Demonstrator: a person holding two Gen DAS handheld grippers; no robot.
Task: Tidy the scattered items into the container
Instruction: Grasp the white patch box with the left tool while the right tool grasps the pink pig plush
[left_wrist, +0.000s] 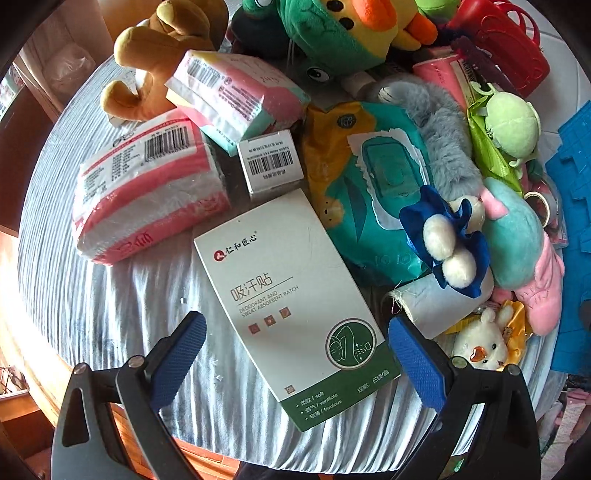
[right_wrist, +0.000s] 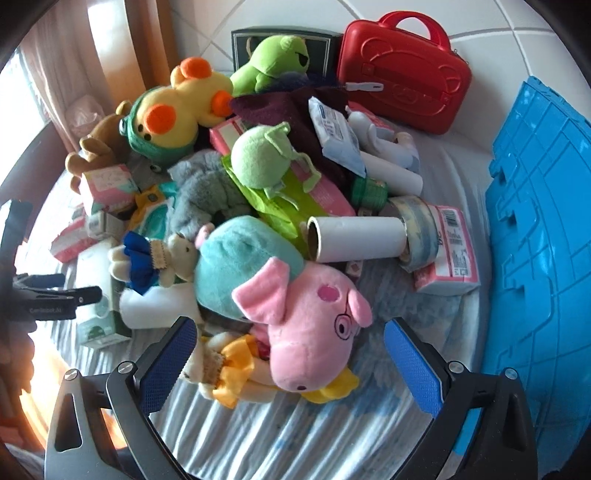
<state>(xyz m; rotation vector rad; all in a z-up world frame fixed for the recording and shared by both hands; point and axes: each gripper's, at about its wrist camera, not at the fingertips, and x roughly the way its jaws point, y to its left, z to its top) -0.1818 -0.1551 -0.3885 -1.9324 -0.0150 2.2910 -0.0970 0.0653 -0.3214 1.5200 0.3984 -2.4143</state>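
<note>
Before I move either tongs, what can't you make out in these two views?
- Blue container: cut off by the right edge in both views; its inside is unseen.
- Dark box, right wrist view: front hidden by the green frog plush.
- Purple cloth, right wrist view: mostly buried under plush and packets.

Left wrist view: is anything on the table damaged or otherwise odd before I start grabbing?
Yes. The teal wet-wipes pack has its white label torn ragged around the flip lid. The white-and-green box lies flat between the open left gripper fingers. Nothing looks spilled.
</note>
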